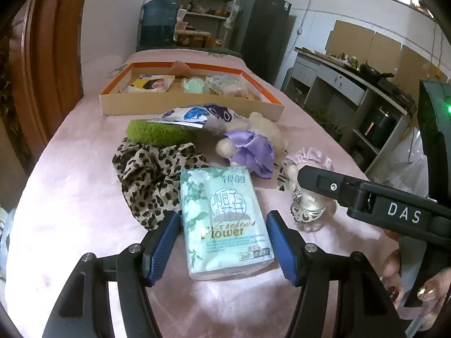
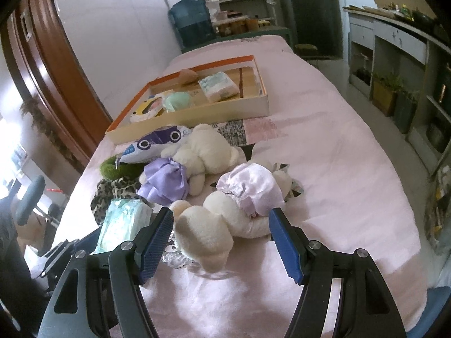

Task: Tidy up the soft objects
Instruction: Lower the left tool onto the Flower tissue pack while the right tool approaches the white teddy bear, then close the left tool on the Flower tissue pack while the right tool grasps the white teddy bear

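My left gripper [image 1: 224, 243] is open, its blue pads on either side of a mint-green tissue pack [image 1: 225, 219] lying on the pink cloth. My right gripper [image 2: 221, 243] is open around a cream plush bear in a pink dress [image 2: 225, 219]. A second cream bear in a purple dress [image 2: 194, 157] lies behind it. A leopard-print cloth [image 1: 149, 174], a green fuzzy piece [image 1: 157, 133] and a white-blue pouch [image 1: 197, 115] lie nearby. The orange-rimmed cardboard box [image 1: 191, 104] at the far side holds a few packs.
The pink-covered table [image 1: 70, 197] ends at the right, with a kitchen counter [image 2: 400, 36] beyond. A clear glass piece [image 1: 310, 211] lies under the near bear. A wooden door [image 2: 56, 70] stands at the left. A water jug [image 2: 191, 19] and shelves stand behind.
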The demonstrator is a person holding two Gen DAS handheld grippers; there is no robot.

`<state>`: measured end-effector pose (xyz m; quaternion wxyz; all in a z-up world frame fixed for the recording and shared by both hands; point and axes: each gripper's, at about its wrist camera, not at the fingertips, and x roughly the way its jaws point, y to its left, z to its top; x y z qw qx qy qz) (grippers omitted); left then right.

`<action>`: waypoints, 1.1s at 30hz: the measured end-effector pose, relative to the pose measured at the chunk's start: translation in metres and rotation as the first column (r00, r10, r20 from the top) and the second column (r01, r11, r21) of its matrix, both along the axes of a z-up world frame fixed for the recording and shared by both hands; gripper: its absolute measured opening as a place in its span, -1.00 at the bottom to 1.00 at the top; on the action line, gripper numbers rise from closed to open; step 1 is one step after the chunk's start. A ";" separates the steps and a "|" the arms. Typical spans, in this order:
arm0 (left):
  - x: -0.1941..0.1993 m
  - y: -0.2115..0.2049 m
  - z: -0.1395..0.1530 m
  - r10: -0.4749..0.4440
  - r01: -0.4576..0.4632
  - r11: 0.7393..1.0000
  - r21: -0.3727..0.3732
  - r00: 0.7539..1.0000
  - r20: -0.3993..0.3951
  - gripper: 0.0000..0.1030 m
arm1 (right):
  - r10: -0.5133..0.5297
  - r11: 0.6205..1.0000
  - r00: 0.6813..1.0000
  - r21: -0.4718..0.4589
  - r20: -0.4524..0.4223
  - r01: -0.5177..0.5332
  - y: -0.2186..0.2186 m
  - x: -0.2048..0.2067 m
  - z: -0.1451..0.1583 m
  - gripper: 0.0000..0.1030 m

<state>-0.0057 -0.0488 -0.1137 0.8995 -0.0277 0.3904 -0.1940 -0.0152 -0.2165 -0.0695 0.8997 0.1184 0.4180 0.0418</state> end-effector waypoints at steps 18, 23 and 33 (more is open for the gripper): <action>0.000 -0.017 -0.006 0.015 -0.016 0.994 0.105 1.000 0.016 0.25 | 0.006 0.998 1.000 -0.062 -0.004 -0.007 0.010 0.007 -0.011 0.49; 0.000 -0.018 -0.007 0.012 -0.015 0.993 0.120 1.000 0.023 0.25 | 0.007 0.996 1.000 -0.089 0.000 -0.007 0.012 0.009 -0.012 0.49; 0.001 -0.012 -0.007 0.023 -0.027 0.994 0.102 0.999 0.039 0.00 | 0.013 0.990 1.000 -0.138 0.003 -0.013 0.016 0.011 -0.015 0.38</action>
